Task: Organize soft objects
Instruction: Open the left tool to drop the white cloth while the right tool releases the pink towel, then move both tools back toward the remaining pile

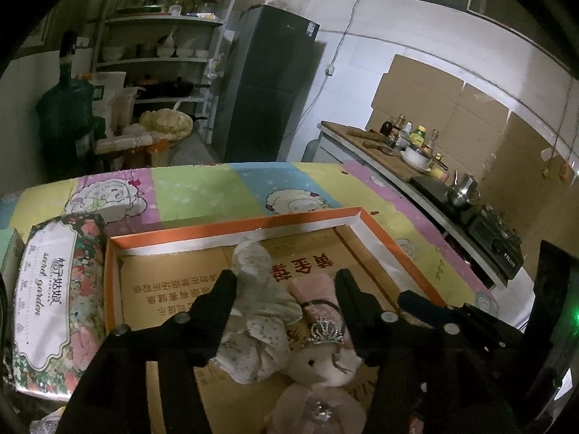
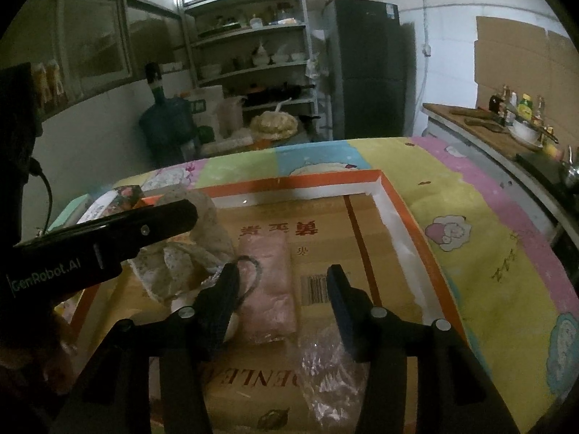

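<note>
A shallow cardboard tray with an orange rim [image 1: 231,226] lies on the cartoon-print cloth. Inside it are a floral cloth bundle [image 1: 260,311], a folded pink cloth [image 1: 315,285] and a white plush toy [image 1: 322,361] wearing a small silver tiara [image 1: 325,331]. My left gripper [image 1: 284,285] is open over the bundle, whose top leans on the left finger. In the right wrist view my right gripper [image 2: 282,285] is open, with the folded pink cloth [image 2: 269,282] lying between its fingers, unpinched. A black loop [image 2: 253,271] rests by its left finger.
A floral tissue pack [image 1: 54,289] lies left of the tray. Crumpled clear plastic [image 2: 325,361] sits in the tray's near part. To the right runs a counter [image 1: 380,159] with bottles, a bowl, a kettle and a stove. Shelves and a dark fridge [image 1: 267,86] stand behind.
</note>
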{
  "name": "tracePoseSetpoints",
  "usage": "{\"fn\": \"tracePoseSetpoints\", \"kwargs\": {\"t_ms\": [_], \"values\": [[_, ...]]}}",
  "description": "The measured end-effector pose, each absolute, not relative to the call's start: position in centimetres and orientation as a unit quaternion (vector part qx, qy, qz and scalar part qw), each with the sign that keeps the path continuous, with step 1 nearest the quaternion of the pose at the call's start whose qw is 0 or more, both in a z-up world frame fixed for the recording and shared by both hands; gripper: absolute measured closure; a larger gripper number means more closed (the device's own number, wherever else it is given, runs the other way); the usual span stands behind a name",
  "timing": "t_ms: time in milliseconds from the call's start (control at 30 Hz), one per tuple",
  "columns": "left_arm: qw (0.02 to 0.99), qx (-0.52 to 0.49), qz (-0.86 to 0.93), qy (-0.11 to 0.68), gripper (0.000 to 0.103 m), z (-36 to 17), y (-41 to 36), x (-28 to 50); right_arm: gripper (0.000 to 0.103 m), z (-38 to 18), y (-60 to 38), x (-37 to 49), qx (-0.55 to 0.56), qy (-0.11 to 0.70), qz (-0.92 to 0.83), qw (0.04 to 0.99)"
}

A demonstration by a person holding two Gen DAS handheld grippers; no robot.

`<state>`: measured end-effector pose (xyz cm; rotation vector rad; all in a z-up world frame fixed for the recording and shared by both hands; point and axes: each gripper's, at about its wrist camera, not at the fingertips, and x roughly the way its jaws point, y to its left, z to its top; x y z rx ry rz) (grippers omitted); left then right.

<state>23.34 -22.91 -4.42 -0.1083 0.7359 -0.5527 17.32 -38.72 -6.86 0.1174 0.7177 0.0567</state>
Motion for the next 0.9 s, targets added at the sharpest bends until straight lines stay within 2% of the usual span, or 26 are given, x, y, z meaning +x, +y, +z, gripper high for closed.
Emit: {"fn": "tracePoseSetpoints", "kwargs": {"t_ms": [67,267,467,700,900], "values": [[0.896,-0.053,-0.267,0.352,0.035,-4.2,-22.9,23.1,0.051,-6.7,-38.8,17.0,0.060,0.348,0.028,0.935],[0.903,-0.055,-0.266,0.333,0.024,-3.2,-22.7,22.2,0.047,-6.0,-39.0,16.0,0.065,0.339,0.024,0.938],[0.906,-0.050,-0.281,0.313,0.022,-2.6,-22.8,21.1,0.046,-5.3,-39.3,14.8,0.076,0.327,0.022,0.942],[0.910,-0.094,-0.304,0.265,0.017,-1.6,-21.7,19.4,0.046,-4.3,-39.0,12.6,0.078,0.302,0.014,0.950],[0.940,0.021,-0.250,0.231,0.017,-0.4,-22.6,16.9,0.046,-3.3,-38.2,10.4,0.078,0.275,0.000,0.958]]}}
